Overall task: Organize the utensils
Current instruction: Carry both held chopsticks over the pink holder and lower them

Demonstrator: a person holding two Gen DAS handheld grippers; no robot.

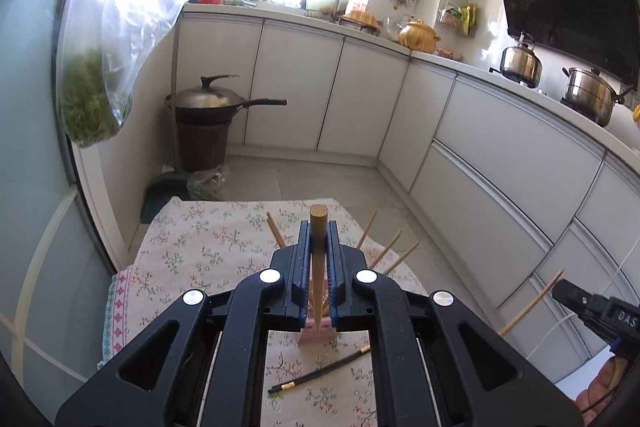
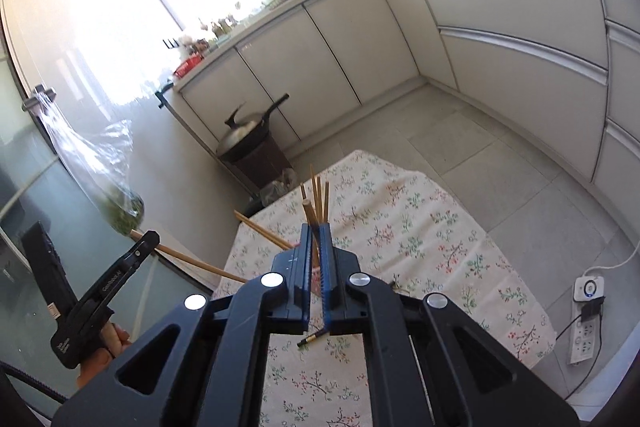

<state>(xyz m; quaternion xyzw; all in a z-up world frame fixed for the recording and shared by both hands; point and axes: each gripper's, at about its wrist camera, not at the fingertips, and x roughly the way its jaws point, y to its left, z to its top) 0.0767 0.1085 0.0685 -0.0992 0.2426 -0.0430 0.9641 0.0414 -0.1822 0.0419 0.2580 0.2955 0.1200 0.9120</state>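
While your left gripper (image 1: 319, 231) squeezes a round wooden stick (image 1: 319, 227), your right gripper (image 2: 316, 233) pinches a thin wooden chopstick (image 1: 532, 303).

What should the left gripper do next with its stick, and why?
Probably lower the wooden chopstick into the pink holder beneath it: the left gripper is shut on it, and other chopsticks already stand there.
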